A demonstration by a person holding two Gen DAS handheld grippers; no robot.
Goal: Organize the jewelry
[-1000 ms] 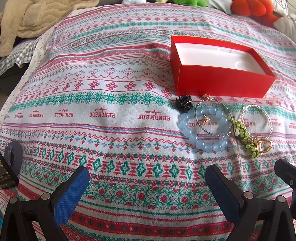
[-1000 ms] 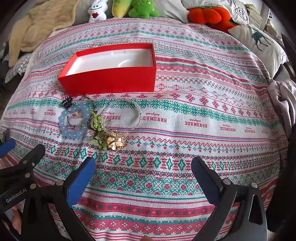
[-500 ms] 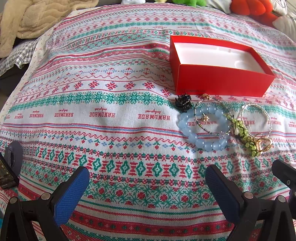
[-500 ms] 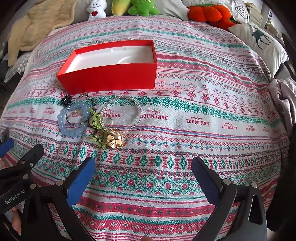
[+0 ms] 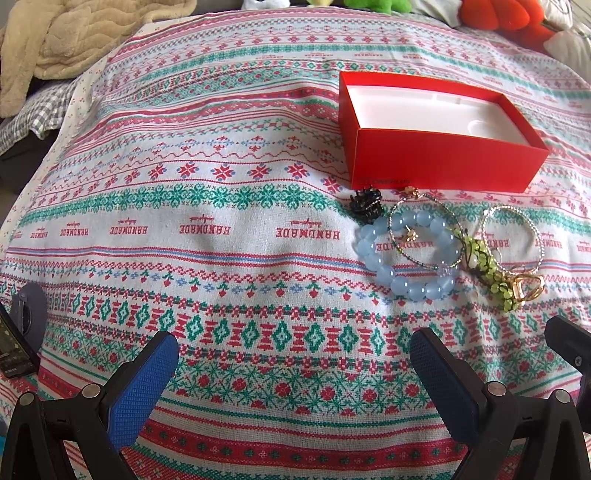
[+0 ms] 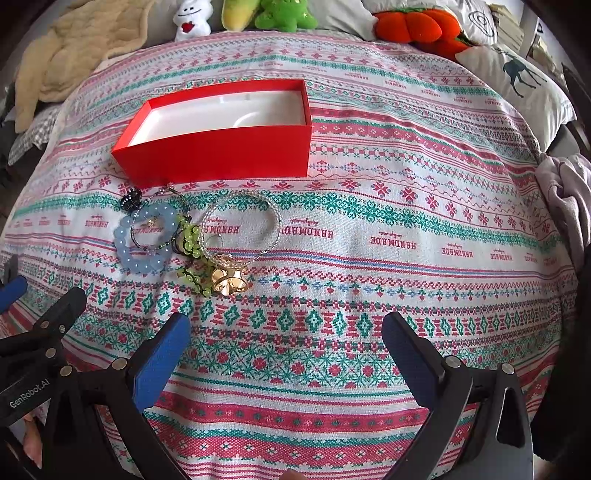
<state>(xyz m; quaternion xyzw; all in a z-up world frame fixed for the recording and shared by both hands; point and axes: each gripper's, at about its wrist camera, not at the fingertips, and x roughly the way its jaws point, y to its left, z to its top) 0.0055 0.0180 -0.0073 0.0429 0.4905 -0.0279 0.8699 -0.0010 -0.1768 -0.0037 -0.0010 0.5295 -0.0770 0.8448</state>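
Observation:
An open red box (image 5: pixel 439 162) (image 6: pixel 221 157) with a white lining sits on the patterned cloth. Just in front of it lies a cluster of jewelry: a blue bead bracelet (image 5: pixel 402 284) (image 6: pixel 127 258), a thin bangle (image 5: pixel 424 230) resting across it, a black hair claw (image 5: pixel 364 203) (image 6: pixel 130 199), a green bead strand (image 5: pixel 491 266) (image 6: pixel 190 240), a silver wire bangle (image 5: pixel 517 225) (image 6: pixel 240 225) and a gold clip (image 5: pixel 526 288) (image 6: pixel 229 282). My left gripper (image 5: pixel 291 350) is open, low and left of the cluster. My right gripper (image 6: pixel 286 332) is open, right of and nearer than the gold clip.
A beige blanket (image 6: pixel 74 48) lies at the back left. Plush toys (image 6: pixel 284 14) and an orange cushion (image 6: pixel 413 26) line the far edge, with a deer pillow (image 6: pixel 517 81) at the right. A dark device (image 5: pixel 14 350) sits by the left edge.
Both views have crept slightly closer to the jewelry and the box. Nothing on the cloth has moved, and both grippers stay open.

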